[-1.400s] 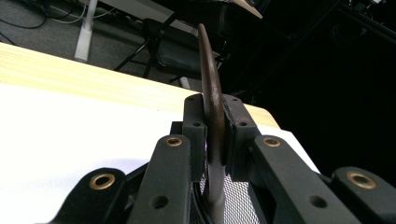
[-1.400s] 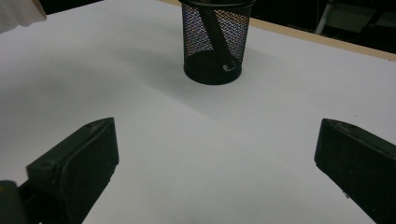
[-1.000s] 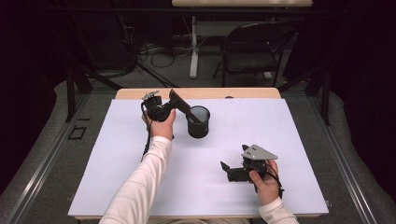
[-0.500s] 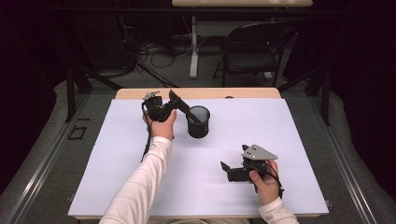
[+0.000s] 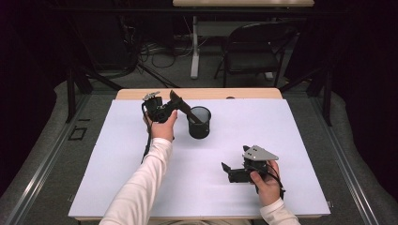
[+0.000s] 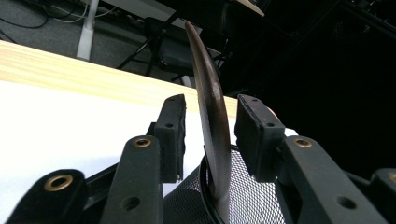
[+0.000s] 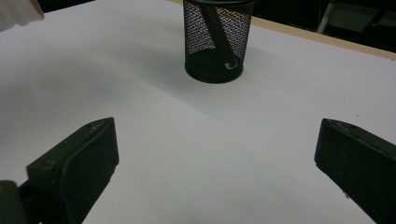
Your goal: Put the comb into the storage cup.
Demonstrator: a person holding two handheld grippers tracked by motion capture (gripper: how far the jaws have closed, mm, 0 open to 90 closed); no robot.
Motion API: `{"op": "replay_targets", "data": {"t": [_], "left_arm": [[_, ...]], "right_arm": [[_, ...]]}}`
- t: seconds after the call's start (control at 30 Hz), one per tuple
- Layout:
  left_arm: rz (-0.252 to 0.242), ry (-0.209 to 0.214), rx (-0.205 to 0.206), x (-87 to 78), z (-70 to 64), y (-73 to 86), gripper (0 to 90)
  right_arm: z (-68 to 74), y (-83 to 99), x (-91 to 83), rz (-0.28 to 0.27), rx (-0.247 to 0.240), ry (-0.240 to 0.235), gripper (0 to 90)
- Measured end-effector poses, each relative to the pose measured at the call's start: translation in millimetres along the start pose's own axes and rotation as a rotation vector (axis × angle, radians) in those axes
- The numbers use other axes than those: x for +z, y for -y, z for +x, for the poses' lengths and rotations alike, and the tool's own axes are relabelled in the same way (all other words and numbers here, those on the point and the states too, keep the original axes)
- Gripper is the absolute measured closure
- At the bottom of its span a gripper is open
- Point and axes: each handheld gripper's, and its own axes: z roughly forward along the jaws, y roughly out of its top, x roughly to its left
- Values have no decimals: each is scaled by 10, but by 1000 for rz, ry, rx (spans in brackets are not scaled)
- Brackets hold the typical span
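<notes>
A black mesh cup (image 5: pixel 199 123) stands on the white sheet at the back middle of the table. A long dark brown utensil (image 5: pixel 185 108) leans in it, its lower end inside the cup and its upper end pointing up and left. My left gripper (image 5: pixel 175 104) is at that upper end. In the left gripper view the utensil (image 6: pixel 210 112) stands between the two pads (image 6: pixel 171 135) with a gap on each side, above the cup's rim (image 6: pixel 243 196). My right gripper (image 5: pixel 226 172) rests open near the front right, and its view faces the cup (image 7: pixel 215 42).
The white sheet (image 5: pixel 291 136) covers most of the wooden table, whose bare edge (image 5: pixel 244 93) shows along the back. A black chair (image 5: pixel 253 51) and a table leg with cables stand on the floor beyond it.
</notes>
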Motion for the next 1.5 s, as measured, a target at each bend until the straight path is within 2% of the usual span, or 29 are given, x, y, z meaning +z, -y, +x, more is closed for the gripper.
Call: {"op": "replay_targets", "data": {"t": [0.47, 0.7, 1.1, 1.3, 1.5], "left_arm": [[-18, -3, -8, -29, 26, -7, 486], [-11, -12, 6, -33, 43, -2, 444], [10, -15, 48, -37, 35, 11, 435], [1, -11, 70, -50, 21, 18, 429], [38, -11, 74, -43, 36, 24, 428]], "right_arm": [[-2, 1, 2, 0, 1, 0, 0], [0, 1, 2, 3, -2, 0, 0], [-3, 5, 4, 4, -1, -3, 0], [0, 7, 6, 6, -1, -3, 0], [-1, 10, 9, 9, -4, -4, 1]]}}
